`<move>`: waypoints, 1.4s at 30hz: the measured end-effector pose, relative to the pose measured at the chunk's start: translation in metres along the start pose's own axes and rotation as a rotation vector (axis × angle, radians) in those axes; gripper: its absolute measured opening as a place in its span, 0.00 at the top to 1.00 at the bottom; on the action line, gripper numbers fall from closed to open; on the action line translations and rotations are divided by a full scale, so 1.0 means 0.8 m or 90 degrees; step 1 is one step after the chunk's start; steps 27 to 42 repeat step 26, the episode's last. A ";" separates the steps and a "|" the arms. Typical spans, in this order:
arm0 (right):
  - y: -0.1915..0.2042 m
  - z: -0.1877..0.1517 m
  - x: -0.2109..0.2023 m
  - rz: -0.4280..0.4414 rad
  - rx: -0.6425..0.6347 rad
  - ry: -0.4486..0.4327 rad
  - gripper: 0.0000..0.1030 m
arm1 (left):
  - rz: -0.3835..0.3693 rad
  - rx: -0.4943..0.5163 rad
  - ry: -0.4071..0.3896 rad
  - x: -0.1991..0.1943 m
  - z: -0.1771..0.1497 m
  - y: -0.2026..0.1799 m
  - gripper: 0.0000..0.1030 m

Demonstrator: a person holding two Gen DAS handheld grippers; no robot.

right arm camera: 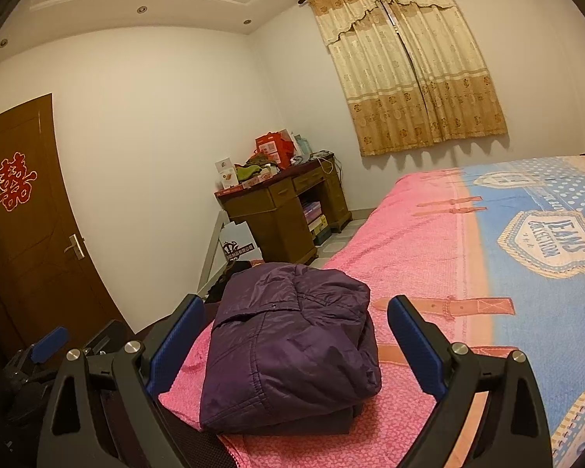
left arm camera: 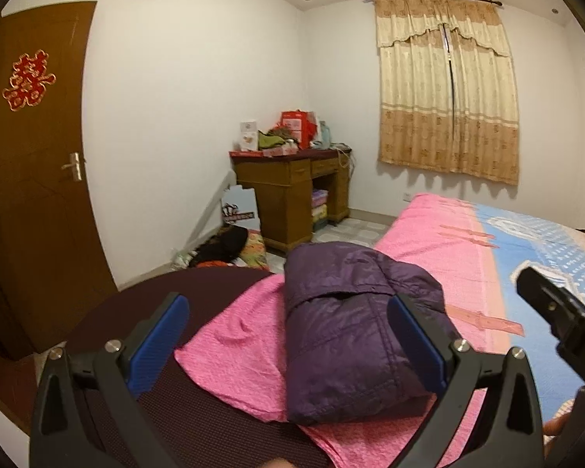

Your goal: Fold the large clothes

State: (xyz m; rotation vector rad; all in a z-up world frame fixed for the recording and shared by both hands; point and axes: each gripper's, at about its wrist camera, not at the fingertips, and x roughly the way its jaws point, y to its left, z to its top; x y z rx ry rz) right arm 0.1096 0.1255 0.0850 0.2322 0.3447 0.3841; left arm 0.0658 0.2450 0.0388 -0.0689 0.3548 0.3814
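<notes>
Purple quilted nylon formed the folded jacket (left arm camera: 355, 335) (right arm camera: 292, 347), which lay as a compact bundle on the pink terry blanket (left arm camera: 249, 355) (right arm camera: 409, 241) at the near corner of the bed, close to its left edge. The left gripper (left arm camera: 288, 335) hovered with jaws spread wide and empty, blue pads either side of the bundle. The right gripper (right arm camera: 296, 339) was likewise spread and held nothing.

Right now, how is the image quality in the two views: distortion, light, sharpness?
Left wrist view: strong fisheye bends the door and walls; warm dim indoor light; the purple jacket looks slightly soft. Right wrist view: same bending and dark corners; the curtain casts shadow below; the blanket lettering is readable.
</notes>
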 end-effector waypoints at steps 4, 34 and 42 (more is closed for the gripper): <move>-0.004 0.000 -0.003 -0.006 0.006 -0.003 0.07 | 0.041 0.001 -0.017 -0.002 0.001 0.002 0.00; -0.006 -0.003 -0.001 -0.011 0.007 0.002 0.07 | 0.008 0.002 -0.009 -0.003 0.002 -0.001 0.00; -0.006 -0.003 -0.001 -0.011 0.007 0.002 0.07 | 0.008 0.002 -0.009 -0.003 0.002 -0.001 0.00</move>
